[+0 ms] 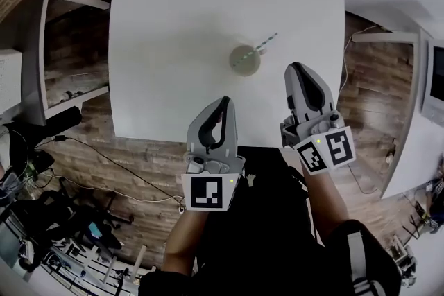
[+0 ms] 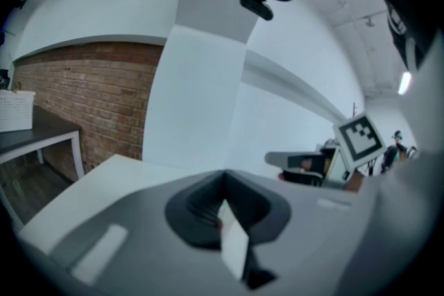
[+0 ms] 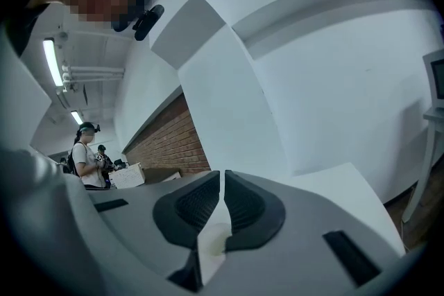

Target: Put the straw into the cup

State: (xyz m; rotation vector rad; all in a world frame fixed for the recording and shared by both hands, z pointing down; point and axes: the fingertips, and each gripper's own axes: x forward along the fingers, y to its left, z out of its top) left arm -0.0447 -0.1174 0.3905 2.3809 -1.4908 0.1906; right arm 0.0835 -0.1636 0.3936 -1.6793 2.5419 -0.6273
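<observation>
In the head view a pale round cup (image 1: 244, 59) stands on the white table (image 1: 173, 31), right of its middle. A striped straw (image 1: 264, 44) sits in the cup and leans out toward the far right. My left gripper (image 1: 223, 102) hangs over the table's near edge, well short of the cup, with its jaws shut on nothing. My right gripper (image 1: 297, 69) is just right of the cup and nearer to me, also shut and empty. Both gripper views look up at the walls: the left gripper (image 2: 223, 180) and the right gripper (image 3: 222, 180) show closed pads and no cup.
A white-framed desk (image 1: 69, 52) stands to the left and another desk (image 1: 409, 114) to the right on the wooden floor. Cables and gear (image 1: 41, 218) lie at lower left. The right gripper's marker cube (image 2: 361, 135) shows in the left gripper view. People (image 3: 87, 156) stand far off by a brick wall.
</observation>
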